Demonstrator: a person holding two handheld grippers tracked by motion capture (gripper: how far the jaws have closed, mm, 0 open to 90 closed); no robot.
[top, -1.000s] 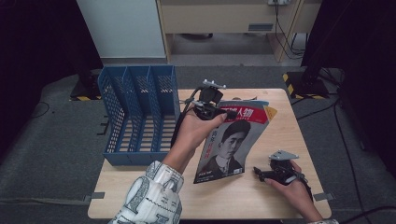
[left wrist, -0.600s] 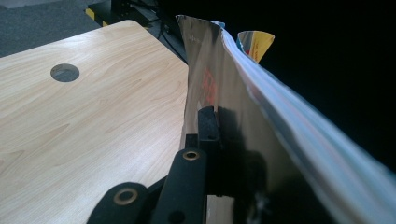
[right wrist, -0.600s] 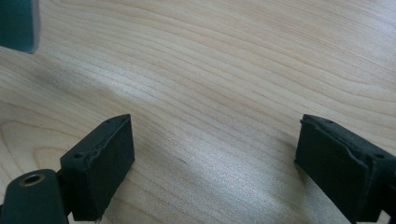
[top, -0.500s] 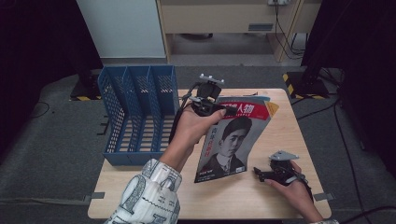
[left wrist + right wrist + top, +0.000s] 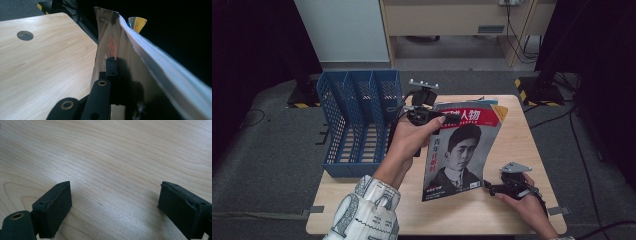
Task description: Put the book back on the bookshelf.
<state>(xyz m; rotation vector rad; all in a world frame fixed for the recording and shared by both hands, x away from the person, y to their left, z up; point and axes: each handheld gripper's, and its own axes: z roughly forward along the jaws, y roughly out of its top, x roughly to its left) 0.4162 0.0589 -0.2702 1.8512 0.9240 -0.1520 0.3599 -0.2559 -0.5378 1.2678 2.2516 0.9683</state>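
Note:
A magazine (image 5: 464,150) with a portrait cover and a red title band stands tilted on the table, its bottom edge near the front. My left gripper (image 5: 439,120) is shut on the magazine's upper left edge, beside the blue rack. In the left gripper view a black jaw presses the glossy cover (image 5: 105,50), and the page edges (image 5: 160,65) fan out to the right. My right gripper (image 5: 488,188) rests on the table at the front right, just off the magazine's lower right corner. Its jaws stand open over bare wood (image 5: 115,170) with nothing between them.
A blue file rack (image 5: 357,120) with three slots lies at the table's left side. Another booklet's yellow and teal corner (image 5: 137,22) peeks out behind the magazine's top. The wooden table (image 5: 462,220) has a cable hole (image 5: 25,35). Dark floor surrounds the table.
My left gripper has shifted a little to the left with the magazine's top edge. The right gripper has stayed where it was.

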